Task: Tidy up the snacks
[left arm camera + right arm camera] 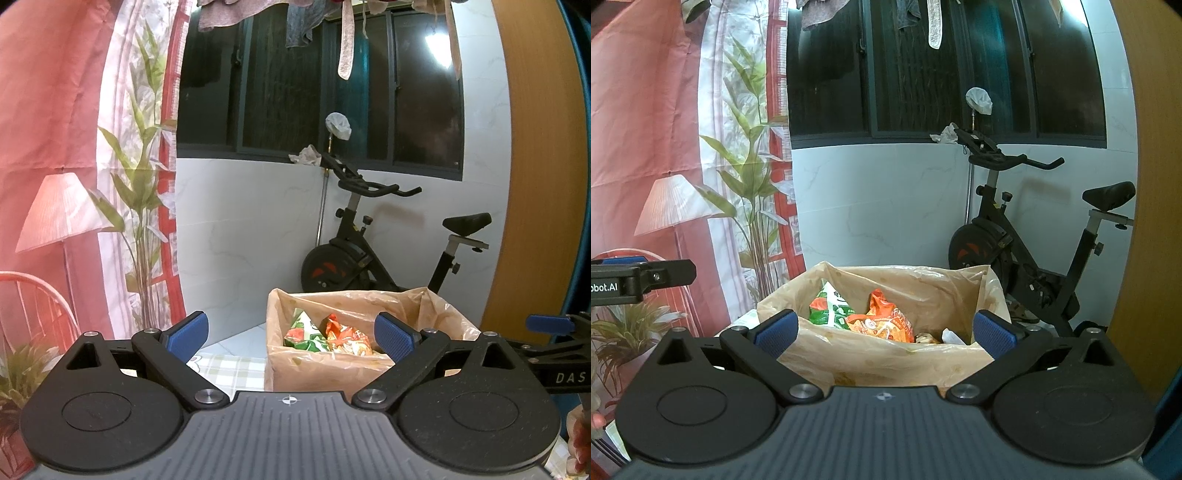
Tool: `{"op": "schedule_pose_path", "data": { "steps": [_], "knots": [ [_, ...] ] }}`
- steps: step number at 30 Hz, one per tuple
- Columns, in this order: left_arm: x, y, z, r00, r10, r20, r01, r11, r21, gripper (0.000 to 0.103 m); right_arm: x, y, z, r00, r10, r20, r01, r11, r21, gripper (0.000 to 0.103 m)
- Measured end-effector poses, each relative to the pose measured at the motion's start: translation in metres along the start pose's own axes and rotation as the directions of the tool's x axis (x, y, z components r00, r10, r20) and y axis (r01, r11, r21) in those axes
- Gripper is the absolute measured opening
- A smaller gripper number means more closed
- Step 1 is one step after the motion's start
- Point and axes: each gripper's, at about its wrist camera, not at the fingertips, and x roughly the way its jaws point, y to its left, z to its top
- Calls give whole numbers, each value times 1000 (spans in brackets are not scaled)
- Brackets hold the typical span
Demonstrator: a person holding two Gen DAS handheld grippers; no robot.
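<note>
The left gripper and right gripper both gape wide, holding nothing. Beyond them, a plastic-lined box on a checked tablecloth holds a green snack packet, an orange snack packet and smaller, half-hidden items. Behind stands an exercise bike.

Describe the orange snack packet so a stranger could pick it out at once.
Find the black exercise bike by the white wall; in front of it stands a box lined with a tan plastic bag. Inside, the orange snack packet lies crumpled near the middle, right of the green-and-white packet; it is the only orange one.
</note>
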Motion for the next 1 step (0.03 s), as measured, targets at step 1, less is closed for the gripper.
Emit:
{"op": "schedule_pose_path", "data": {
  "steps": [1],
  "knots": [
    [0, 0, 0, 1000, -1, -1, 1, 1000, -1, 98, 0, 0, 0, 1000, 0, -1, 0, 1000, 0, 103]
  ]
}}
